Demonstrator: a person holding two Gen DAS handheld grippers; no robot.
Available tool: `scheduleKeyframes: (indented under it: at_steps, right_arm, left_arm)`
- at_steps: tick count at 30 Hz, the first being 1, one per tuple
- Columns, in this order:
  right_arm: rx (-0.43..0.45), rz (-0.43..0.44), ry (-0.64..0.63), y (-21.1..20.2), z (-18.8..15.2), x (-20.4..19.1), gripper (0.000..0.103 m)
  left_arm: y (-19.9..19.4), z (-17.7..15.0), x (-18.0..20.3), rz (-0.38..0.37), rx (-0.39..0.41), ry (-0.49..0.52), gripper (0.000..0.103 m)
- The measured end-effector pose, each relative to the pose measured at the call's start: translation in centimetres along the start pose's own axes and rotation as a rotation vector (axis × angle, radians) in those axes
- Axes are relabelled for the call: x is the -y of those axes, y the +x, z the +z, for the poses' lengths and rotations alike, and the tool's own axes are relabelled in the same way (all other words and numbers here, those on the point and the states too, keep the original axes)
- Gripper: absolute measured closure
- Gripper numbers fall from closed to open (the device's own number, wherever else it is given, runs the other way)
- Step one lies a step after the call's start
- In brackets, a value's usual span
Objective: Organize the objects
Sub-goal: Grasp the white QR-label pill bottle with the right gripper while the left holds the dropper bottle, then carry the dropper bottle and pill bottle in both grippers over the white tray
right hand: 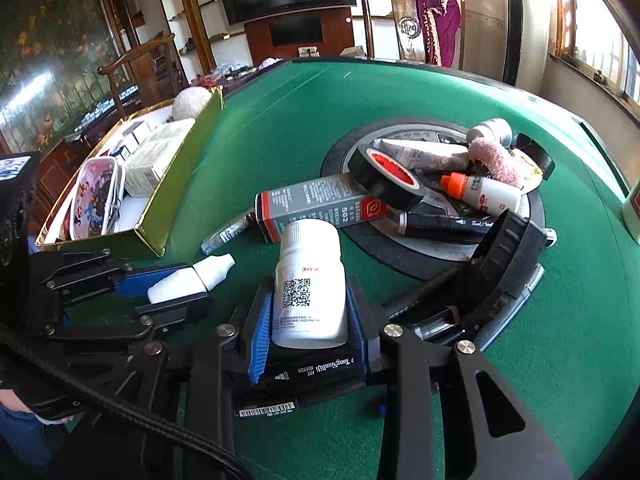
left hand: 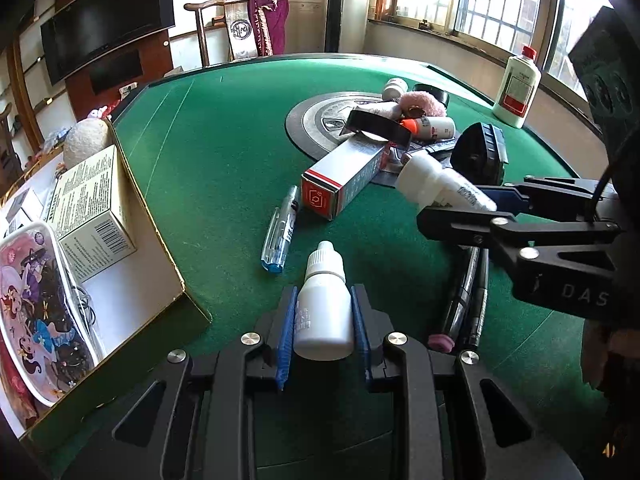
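Observation:
My left gripper (left hand: 324,320) is shut on a small white dropper bottle (left hand: 325,304), whose cap points away over the green felt table (left hand: 224,148). In the right wrist view this gripper (right hand: 176,286) and the dropper bottle (right hand: 192,280) sit at the left. My right gripper (right hand: 308,300) is shut on a white pill bottle (right hand: 310,276) with a QR code label, its blue pads against the bottle's sides. From the left wrist view, the right gripper (left hand: 472,206) comes in from the right with the pill bottle (left hand: 432,184) tilted up and to the left.
An open gold-edged box (left hand: 160,216) at the left holds cartons, a cartoon pencil case (left hand: 36,304) and a pale ball. A grey disc (right hand: 404,240) carries black tape (right hand: 384,176), a grey glue carton (right hand: 316,204), tubes and markers. A blue pen (left hand: 278,236) lies nearby. A tall white bottle (left hand: 516,88) stands far right.

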State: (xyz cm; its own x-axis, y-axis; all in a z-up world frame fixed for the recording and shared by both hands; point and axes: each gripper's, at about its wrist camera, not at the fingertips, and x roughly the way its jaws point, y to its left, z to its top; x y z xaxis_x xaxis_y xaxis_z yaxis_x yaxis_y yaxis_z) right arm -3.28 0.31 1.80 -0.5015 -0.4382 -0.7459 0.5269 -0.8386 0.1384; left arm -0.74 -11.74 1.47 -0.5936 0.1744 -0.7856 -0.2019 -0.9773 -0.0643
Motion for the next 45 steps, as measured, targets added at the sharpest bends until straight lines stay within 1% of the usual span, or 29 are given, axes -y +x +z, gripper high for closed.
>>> scheduleKeyframes:
  at_steps: [3,12,16,19,25,32,37,42,45]
  right_arm:
    - [0.016,-0.001,-0.005,-0.2,0.3,-0.4,0.072]
    - [0.011,0.011,-0.001,-0.2,0.6,-0.9,0.072]
    - [0.001,0.015,0.010,0.3,0.4,-0.5,0.072]
    - [0.011,0.020,0.025,0.0,0.5,-0.2,0.072]
    - [0.013,0.035,0.038,0.0,0.5,-0.1,0.072]
    - [0.030,0.045,0.059,-0.5,0.5,-0.2,0.072]
    - [0.020,0.043,0.082,-0.4,0.2,-0.3,0.072]
    - [0.046,0.046,0.094,-1.3,-0.1,-0.7,0.072]
    - [0.063,0.047,0.100,-1.9,-0.1,-1.0,0.072]
  left_arm:
    - [-0.2,0.2,-0.4,-0.017,0.012,-0.018,0.081]
    - [-0.4,0.3,-1.2,-0.033,0.029,-0.050,0.081]
    - [-0.4,0.4,-1.5,-0.039,0.029,-0.065,0.081]
    - [-0.6,0.5,-1.8,-0.052,0.039,-0.075,0.081]
    - [-0.7,0.4,-2.1,-0.054,0.045,-0.085,0.081]
    - [-1.5,0.4,-1.9,-0.037,0.080,-0.072,0.081]
    - [-1.0,0.1,-1.6,-0.018,0.044,-0.047,0.081]
    - [-2.2,0.3,-1.3,-0.023,0.088,-0.040,0.081]
    - [-3.3,0.3,-1.6,-0.007,0.124,-0.055,0.081]
